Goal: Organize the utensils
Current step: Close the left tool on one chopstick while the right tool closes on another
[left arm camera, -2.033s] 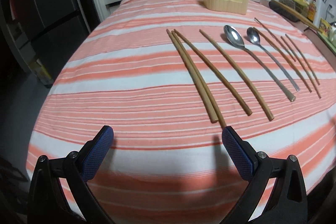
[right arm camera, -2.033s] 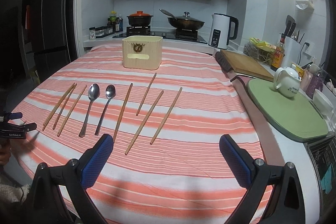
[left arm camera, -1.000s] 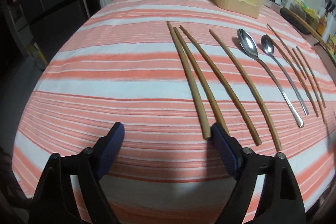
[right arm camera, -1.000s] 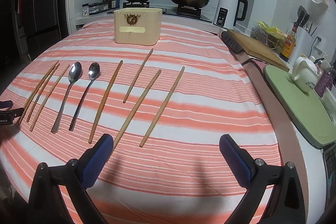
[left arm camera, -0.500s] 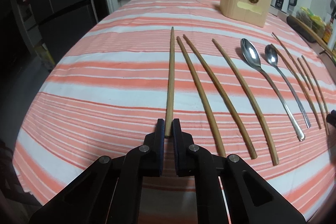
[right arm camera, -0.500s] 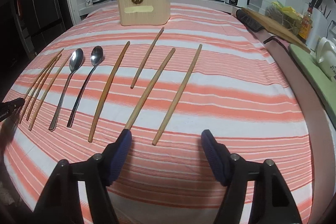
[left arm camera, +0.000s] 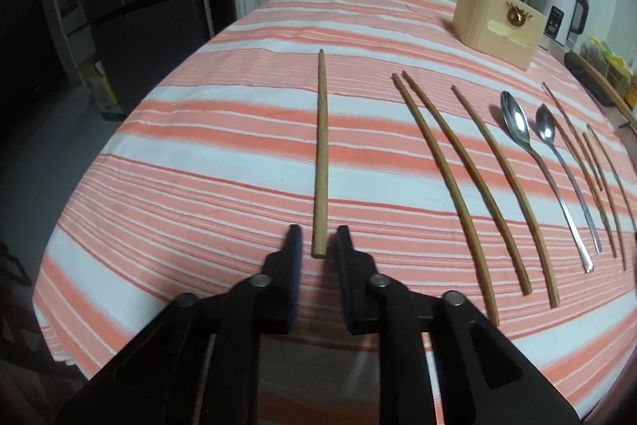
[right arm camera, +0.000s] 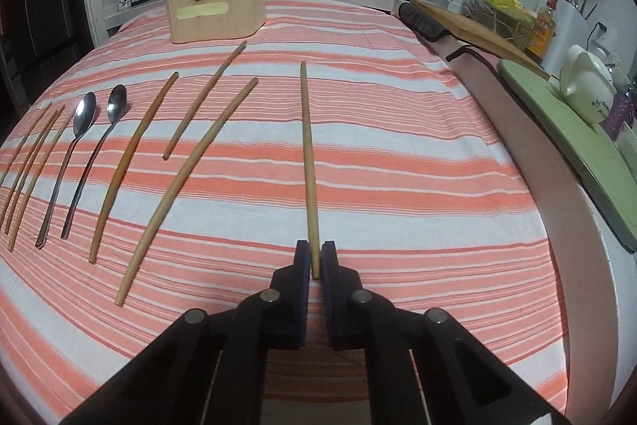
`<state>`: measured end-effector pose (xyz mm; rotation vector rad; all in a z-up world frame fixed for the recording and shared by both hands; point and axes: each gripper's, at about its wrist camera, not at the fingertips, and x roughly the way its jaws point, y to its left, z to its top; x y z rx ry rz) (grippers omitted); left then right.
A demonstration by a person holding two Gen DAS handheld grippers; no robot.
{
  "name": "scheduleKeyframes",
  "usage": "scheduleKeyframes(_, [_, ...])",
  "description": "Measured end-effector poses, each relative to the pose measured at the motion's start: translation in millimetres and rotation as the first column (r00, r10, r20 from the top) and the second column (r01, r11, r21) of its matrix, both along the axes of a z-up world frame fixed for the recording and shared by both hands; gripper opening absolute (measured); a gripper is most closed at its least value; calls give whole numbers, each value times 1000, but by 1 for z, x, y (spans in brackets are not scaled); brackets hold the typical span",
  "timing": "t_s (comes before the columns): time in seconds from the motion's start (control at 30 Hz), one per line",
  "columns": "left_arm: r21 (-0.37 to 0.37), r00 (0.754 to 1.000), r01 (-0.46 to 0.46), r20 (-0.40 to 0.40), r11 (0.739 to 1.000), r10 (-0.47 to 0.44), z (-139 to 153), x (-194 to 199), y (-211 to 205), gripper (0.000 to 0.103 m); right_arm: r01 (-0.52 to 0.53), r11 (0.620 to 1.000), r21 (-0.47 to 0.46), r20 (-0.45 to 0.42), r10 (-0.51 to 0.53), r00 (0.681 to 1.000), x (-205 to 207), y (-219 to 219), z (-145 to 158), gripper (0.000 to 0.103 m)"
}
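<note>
Blue-padded fingers (right arm camera: 303, 267) of the right gripper (right arm camera: 314, 261) are clamped on the near end of a wooden chopstick (right arm camera: 308, 162), whose long axis runs straight away toward the wooden box (right arm camera: 217, 8). The left gripper (left arm camera: 318, 245) is opening; its own chopstick (left arm camera: 321, 154) lies between the pads, probably no longer pinched, also pointing away. Spoons (right arm camera: 81, 122) and other chopsticks lie parallel on the striped cloth (right arm camera: 398, 186).
</note>
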<state>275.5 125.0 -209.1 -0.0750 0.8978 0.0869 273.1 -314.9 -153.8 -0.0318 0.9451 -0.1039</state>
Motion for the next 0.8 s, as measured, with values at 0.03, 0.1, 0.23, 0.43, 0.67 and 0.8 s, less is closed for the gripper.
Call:
scheduleKeyframes(0.03, [-9,1000,0,3,1000,1,1,-3,3,64,-4,1000,6,4,4,1000,-1,-2,0,8])
scheduleKeyframes(0.1, [-12,1000,-7,18,1000,8,1,-12,9,72,-11,1000,16,12,11,1000,-5,-5,0,26])
scheduleKeyframes(0.23, [18,1000,-4,7,1000,3,-4,-16,10,71,-21,999,37,27,20,999,-11,-9,-1,51])
scheduleKeyframes(0.43, [45,1000,12,13,999,-13,-4,-4,-2,59,-36,997,71,23,35,999,-9,-13,-2,51])
scheduleKeyframes(0.67, [60,998,55,25,997,-57,-3,1,-12,5,-62,996,65,23,61,998,-3,-11,-5,21])
scheduleKeyframes(0.8, [54,998,61,31,997,-63,6,7,-15,5,-39,995,90,23,37,999,5,-17,0,5])
